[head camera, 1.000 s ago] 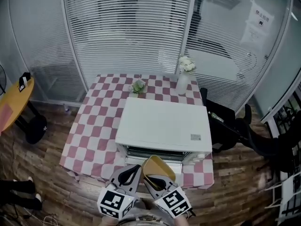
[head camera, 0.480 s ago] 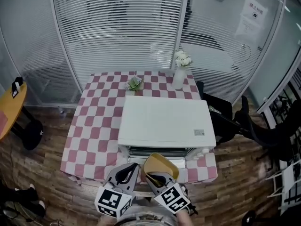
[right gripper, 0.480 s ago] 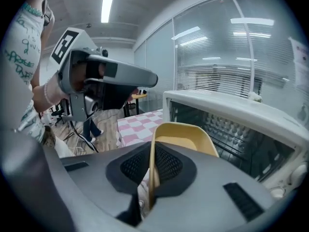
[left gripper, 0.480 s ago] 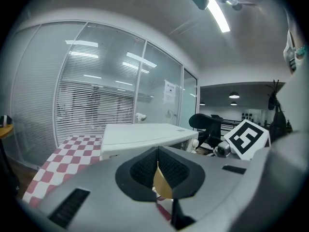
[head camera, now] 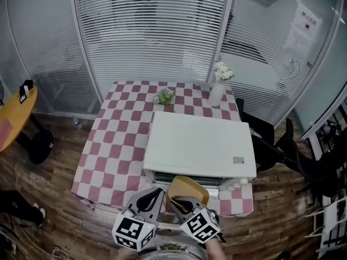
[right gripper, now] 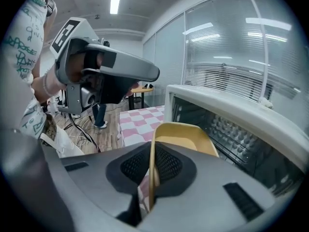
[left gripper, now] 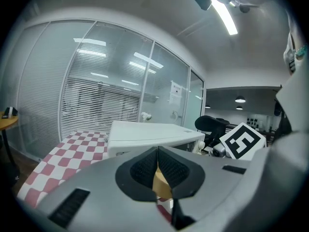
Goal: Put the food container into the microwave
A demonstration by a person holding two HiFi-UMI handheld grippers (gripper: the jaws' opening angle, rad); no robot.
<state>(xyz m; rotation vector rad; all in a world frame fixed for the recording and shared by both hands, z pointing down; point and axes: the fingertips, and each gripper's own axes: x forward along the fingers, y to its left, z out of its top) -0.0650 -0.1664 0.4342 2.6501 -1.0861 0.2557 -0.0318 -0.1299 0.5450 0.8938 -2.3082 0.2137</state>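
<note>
Container: the food container [head camera: 188, 189], a yellow, thin-walled open tub, was in the air just in front of the microwave [head camera: 199, 144]. It was tilted, with its open side toward the oven, and no contents could be seen.
Right tongs: the right gripper [right gripper: 152, 167] was pinching the food container's near wall. One pad was inside the tub and one outside, with the rim edge-on between them.
Left tongs: the left gripper [left gripper: 158, 164] had its pads pressed together with nothing between them. A patch of the tub's yellow showed beyond them. In the head view it hung just beside the tub's left side and appeared to be apart from it.
Oven mouth: the microwave stood on a checked tablecloth [head camera: 114, 145]. The right gripper view looked into a dark cavity with a dimpled back wall. The door seemed to be open, though the head view showed little of it.
Weight: judged light, since a pinch on one wall carried it.
Stiffness: the wall looked thin and probably flexed, so a hard squeeze could have bowed the rim.
Surface: smooth and likely somewhat slippery, though the ribbed pads should have helped.
Best hold: low on a straight stretch of the side wall, just under the rim, where the lip would stop it sliding out. The free left gripper could have steadied the opposite side.
Risk: held by one wall, the tub could have pivoted or clipped the cavity's edge on the way in.
</note>
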